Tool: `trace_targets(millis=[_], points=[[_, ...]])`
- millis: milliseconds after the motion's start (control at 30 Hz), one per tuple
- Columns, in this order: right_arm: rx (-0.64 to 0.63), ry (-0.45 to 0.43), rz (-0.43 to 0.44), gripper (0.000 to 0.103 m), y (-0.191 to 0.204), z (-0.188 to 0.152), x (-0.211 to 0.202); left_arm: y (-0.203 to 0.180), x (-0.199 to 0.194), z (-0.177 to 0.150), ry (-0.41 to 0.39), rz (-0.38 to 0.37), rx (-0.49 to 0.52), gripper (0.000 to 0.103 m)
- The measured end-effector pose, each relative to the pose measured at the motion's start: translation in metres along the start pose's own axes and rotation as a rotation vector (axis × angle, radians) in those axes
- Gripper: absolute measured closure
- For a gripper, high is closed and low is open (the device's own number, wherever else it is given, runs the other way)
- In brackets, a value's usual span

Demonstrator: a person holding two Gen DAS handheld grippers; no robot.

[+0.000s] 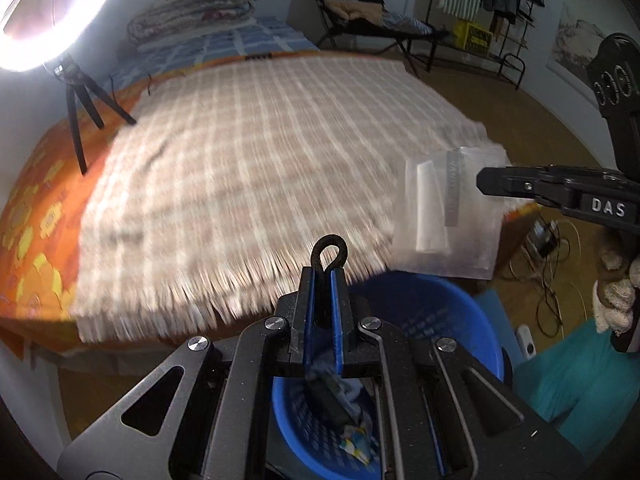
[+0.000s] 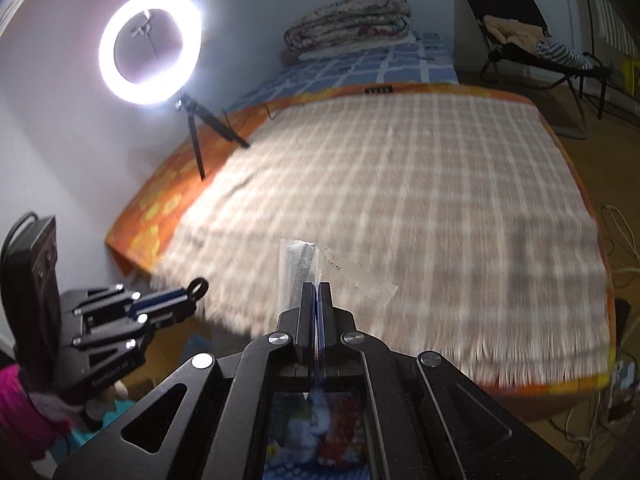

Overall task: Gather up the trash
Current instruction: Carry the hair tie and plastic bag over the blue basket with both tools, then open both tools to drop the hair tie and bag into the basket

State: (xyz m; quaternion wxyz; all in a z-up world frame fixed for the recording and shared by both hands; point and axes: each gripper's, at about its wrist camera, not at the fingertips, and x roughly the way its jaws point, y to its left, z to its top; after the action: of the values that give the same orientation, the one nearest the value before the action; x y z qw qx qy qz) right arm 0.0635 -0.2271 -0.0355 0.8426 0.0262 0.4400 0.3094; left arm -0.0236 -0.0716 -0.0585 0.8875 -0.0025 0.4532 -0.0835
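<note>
The blue basket [image 1: 432, 312] holds crumpled scraps; left claw [image 1: 325, 280] clamps its black handle [image 1: 330, 250], right claw [image 2: 317, 292] pinches a clear wrapper [image 2: 304, 264].

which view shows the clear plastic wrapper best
Left wrist view: the clear plastic wrapper faces the camera broadside, held by the right tool over the blue basket. The right wrist view shows it edge-on.
</note>
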Motion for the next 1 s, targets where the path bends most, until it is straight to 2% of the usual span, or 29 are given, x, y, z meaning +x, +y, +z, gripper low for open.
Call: trace_targets(millis=[333, 633, 867, 933, 967, 1000], points=[[-0.061, 0.099, -0.02, 0.103, 0.001, -0.067, 0.002, -0.022, 0.021, -0.044, 0.103, -0.033, 0.018, 0.097], [-0.094, 0.181, -0.022, 0.103, 0.004, -0.109, 0.019, -0.031, 0.038, -0.068, 0.174, -0.057, 0.012, 0.097], [-0.102, 0.233, -0.018, 0.103, 0.004, -0.125, 0.032, -0.028, 0.049, -0.075, 0.212, -0.059, 0.001, 0.097], [-0.1, 0.245, -0.023, 0.103, 0.005, -0.129, 0.035, -0.026, 0.048, -0.077, 0.217, -0.056, -0.002, 0.088], [-0.095, 0.25, -0.023, 0.103, 0.004, -0.131, 0.037, -0.026, 0.049, -0.077, 0.216, -0.056, -0.004, 0.076], [-0.09, 0.257, -0.023, 0.103, 0.003, -0.133, 0.039, -0.025, 0.049, -0.077, 0.212, -0.056, -0.005, 0.07]])
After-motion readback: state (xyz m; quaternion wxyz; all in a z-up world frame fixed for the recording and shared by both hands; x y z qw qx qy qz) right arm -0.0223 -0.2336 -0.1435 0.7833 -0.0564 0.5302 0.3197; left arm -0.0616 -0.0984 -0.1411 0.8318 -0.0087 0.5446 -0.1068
